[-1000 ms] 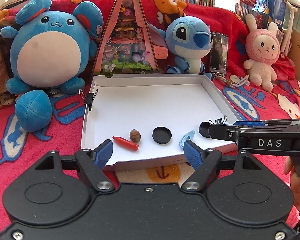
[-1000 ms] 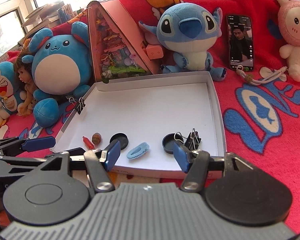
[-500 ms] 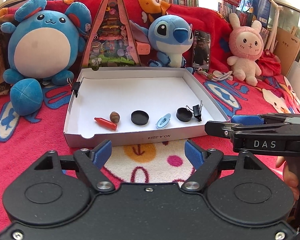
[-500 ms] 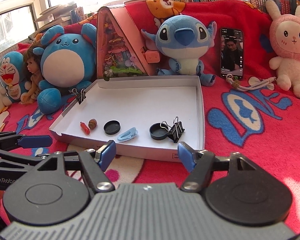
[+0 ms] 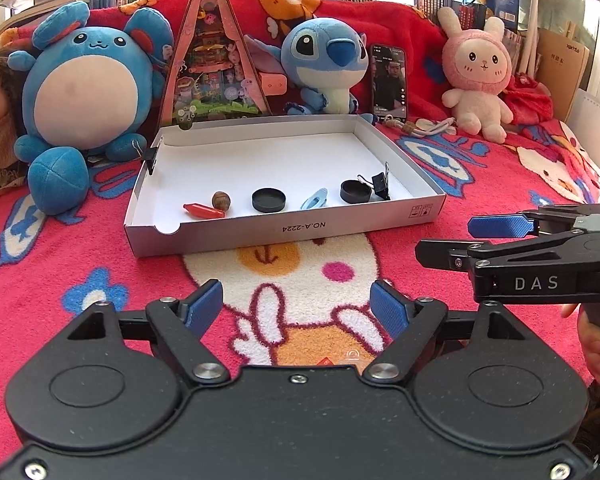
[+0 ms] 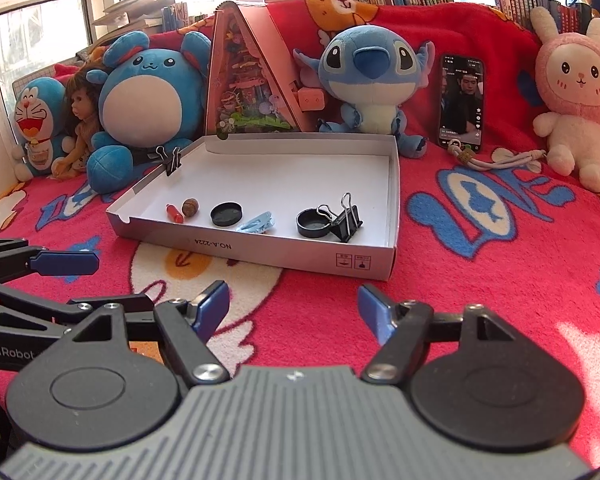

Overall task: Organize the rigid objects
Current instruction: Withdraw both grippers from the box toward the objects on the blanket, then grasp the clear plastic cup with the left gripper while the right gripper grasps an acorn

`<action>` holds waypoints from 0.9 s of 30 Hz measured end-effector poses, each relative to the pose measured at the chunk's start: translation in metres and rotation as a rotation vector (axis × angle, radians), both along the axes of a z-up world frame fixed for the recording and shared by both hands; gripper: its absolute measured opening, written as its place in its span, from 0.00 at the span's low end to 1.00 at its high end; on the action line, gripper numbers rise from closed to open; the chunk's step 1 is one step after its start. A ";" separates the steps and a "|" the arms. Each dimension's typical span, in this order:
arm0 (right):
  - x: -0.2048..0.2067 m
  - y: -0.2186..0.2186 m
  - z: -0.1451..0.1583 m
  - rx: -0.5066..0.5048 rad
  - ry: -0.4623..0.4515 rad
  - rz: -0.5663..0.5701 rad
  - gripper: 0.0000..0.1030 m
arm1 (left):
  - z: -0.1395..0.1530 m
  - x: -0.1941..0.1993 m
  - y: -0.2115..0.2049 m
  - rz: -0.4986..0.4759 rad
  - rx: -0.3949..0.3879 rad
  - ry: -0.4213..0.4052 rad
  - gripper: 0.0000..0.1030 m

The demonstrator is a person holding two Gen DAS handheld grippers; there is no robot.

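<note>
Left wrist view: your box [image 5: 236, 236] sits on the red blanket [image 5: 60, 264], a row of small items along its near wall. Your left gripper [image 5: 296, 306] hangs apart and empty; your right gripper [image 6: 294, 308], jaws just widened, holds nothing.

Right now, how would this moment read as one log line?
left tool: open, empty | right tool: open, empty | white cardboard tray: holds small items | both tools short of tray
</note>
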State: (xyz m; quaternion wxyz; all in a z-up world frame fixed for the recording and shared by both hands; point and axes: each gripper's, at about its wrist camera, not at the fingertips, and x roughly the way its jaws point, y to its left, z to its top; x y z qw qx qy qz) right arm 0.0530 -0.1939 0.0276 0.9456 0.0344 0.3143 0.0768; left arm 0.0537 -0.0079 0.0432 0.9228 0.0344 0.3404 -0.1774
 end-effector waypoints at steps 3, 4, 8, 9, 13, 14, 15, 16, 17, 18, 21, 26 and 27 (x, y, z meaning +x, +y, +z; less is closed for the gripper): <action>-0.007 -0.001 -0.002 -0.012 -0.004 0.003 0.79 | -0.003 -0.009 0.000 -0.004 0.000 -0.003 0.77; -0.010 -0.002 -0.003 -0.015 -0.006 0.005 0.79 | -0.004 -0.011 0.000 -0.006 0.001 -0.004 0.77; -0.020 -0.002 -0.006 -0.015 0.001 0.012 0.80 | -0.008 -0.022 0.001 -0.003 0.000 -0.002 0.77; -0.023 -0.002 -0.007 -0.017 0.002 0.014 0.80 | -0.008 -0.024 0.002 -0.002 -0.001 0.000 0.77; -0.033 0.000 -0.010 -0.038 0.001 0.018 0.80 | -0.010 -0.032 0.006 0.003 -0.004 0.002 0.77; -0.036 0.000 -0.011 -0.042 0.003 0.019 0.80 | -0.010 -0.034 0.007 0.002 -0.002 0.003 0.77; -0.038 0.000 -0.012 -0.044 0.005 0.019 0.80 | -0.011 -0.036 0.007 0.001 0.000 0.003 0.77; -0.040 0.000 -0.013 -0.045 0.008 0.020 0.81 | -0.011 -0.039 0.008 -0.001 0.003 0.002 0.77; -0.042 0.000 -0.014 -0.046 0.011 0.019 0.81 | -0.012 -0.040 0.008 -0.002 0.005 0.002 0.77; -0.044 0.000 -0.015 -0.048 0.015 0.019 0.81 | -0.012 -0.042 0.009 -0.002 0.007 0.002 0.77; -0.048 0.000 -0.019 -0.058 0.026 0.017 0.81 | -0.014 -0.047 0.011 -0.006 0.012 0.009 0.77; -0.054 0.000 -0.023 -0.074 0.040 0.014 0.81 | -0.017 -0.052 0.014 -0.015 0.011 0.031 0.75; -0.055 0.000 -0.024 -0.073 0.042 0.012 0.81 | -0.017 -0.054 0.014 -0.016 0.015 0.031 0.72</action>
